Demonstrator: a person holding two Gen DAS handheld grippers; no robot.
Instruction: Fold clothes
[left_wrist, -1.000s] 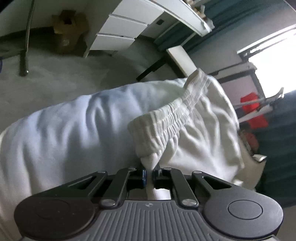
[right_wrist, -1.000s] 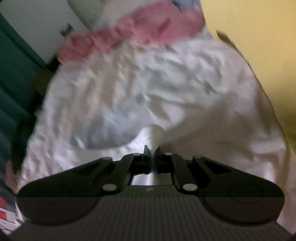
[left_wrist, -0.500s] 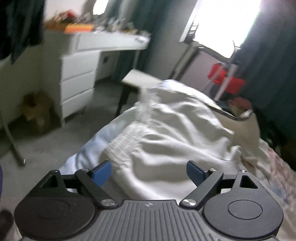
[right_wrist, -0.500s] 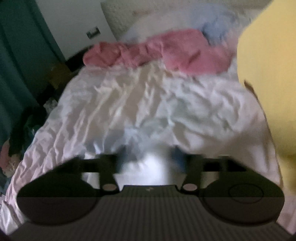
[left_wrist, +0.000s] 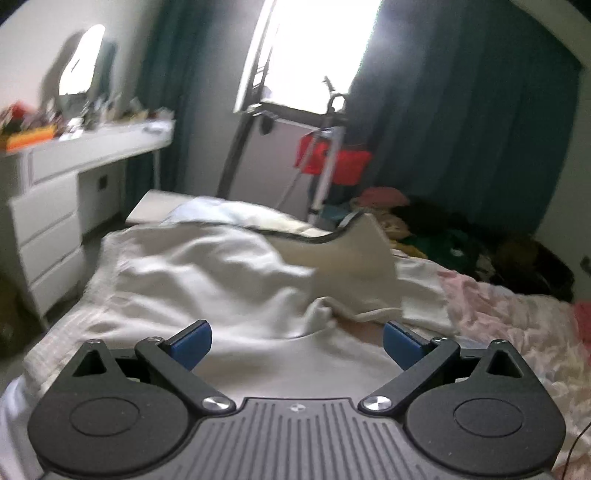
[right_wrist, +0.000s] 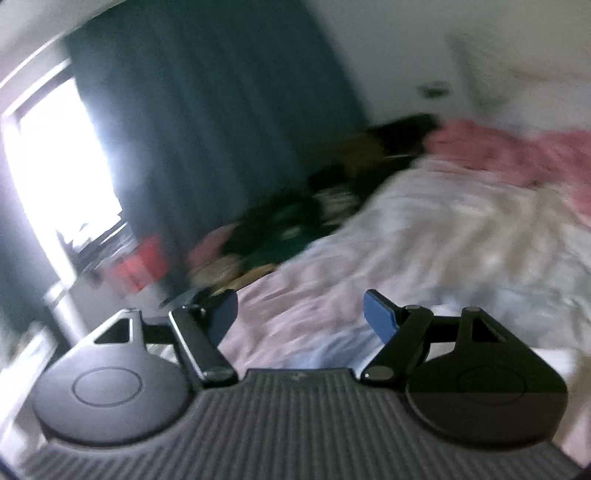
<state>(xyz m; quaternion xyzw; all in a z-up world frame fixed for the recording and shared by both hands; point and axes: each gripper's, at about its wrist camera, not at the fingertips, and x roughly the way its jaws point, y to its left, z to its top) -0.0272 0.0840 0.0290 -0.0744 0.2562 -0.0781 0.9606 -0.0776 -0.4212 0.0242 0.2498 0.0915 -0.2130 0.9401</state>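
Observation:
A white garment with an elastic waistband (left_wrist: 207, 280) lies folded over on the bed, just ahead of my left gripper (left_wrist: 297, 341). The left gripper is open and empty, its blue pads (left_wrist: 192, 339) wide apart above the cloth. My right gripper (right_wrist: 301, 314) is open and empty too, hanging over the pale pink bedsheet (right_wrist: 424, 236). The right wrist view is blurred. A cream cloth with a dark edge (left_wrist: 351, 247) lies on the bed beyond the white garment.
A white dresser and desk (left_wrist: 55, 192) stand at the left of the bed. A red item on a metal stand (left_wrist: 332, 158) sits under the window. A pile of dark clothes (left_wrist: 461, 236) lies by the teal curtain (right_wrist: 221, 110). A pink blanket (right_wrist: 517, 151) lies across the bed's far end.
Both grippers were shut on the white garment a second ago, then opened and let it drop on the bed. Both cameras have since lifted and swung toward the window.

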